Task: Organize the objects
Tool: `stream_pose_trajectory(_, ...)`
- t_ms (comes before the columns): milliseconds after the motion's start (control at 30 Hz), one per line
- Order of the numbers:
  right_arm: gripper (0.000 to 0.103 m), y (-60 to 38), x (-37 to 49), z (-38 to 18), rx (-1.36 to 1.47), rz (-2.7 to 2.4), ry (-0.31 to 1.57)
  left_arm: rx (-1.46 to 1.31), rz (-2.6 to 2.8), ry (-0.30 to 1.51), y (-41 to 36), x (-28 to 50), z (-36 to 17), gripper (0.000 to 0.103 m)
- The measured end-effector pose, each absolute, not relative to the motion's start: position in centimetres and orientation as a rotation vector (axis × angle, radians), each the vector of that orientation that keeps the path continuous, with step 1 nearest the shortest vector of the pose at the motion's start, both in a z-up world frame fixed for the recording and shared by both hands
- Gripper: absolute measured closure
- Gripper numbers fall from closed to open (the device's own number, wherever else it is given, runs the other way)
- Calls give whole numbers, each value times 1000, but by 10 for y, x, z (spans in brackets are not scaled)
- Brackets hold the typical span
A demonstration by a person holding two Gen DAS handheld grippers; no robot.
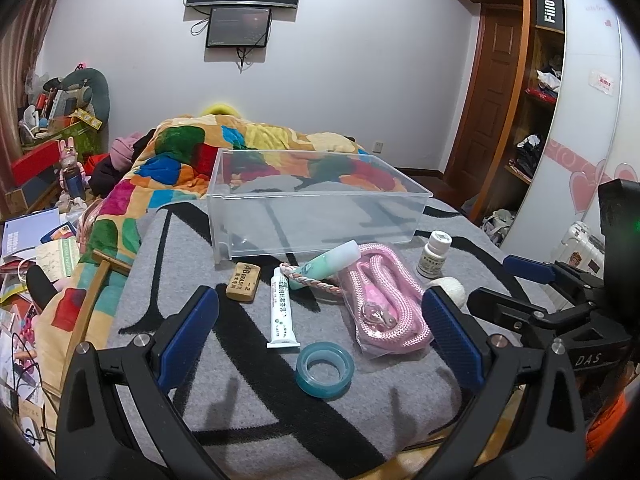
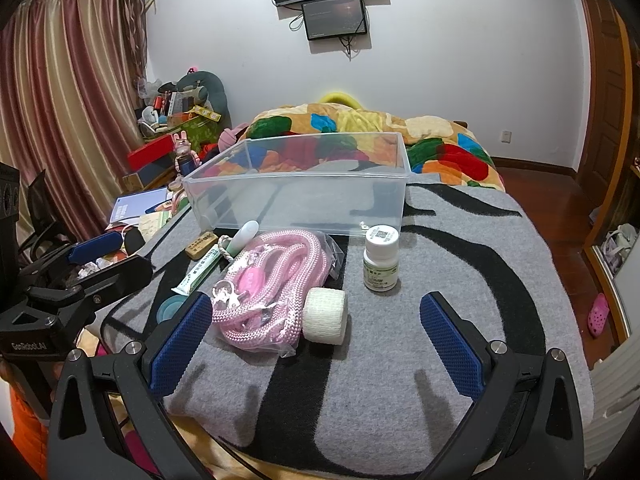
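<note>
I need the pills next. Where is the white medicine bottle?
The white medicine bottle stands upright on the grey blanket, just before the clear bin's right corner, behind the bandage roll.

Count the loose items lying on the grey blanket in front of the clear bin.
7: eraser, ointment tube, green-white tube, teal tape ring, bagged pink rope, white bandage roll, pill bottle. More may hide beneath the rope.

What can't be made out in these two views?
- Pill bottle label: print too small, both views.
- Tape ring: mostly hidden behind the right gripper's finger in the right view.
- Bandage roll: partly hidden by the left gripper's finger in the left view.
- Bagged pink rope's clip: blurred by plastic glare.
</note>
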State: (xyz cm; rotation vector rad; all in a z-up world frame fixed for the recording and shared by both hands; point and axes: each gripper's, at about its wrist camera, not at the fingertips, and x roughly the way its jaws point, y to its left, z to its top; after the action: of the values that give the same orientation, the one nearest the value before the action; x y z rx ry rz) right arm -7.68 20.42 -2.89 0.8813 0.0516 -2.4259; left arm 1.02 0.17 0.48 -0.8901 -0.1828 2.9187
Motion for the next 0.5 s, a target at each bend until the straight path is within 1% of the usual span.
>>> stream_pose_trajectory(500, 0, 206, -78, -29, 890, -2412, 43, -891, 2915, -194, 0, 11, 5, 0)
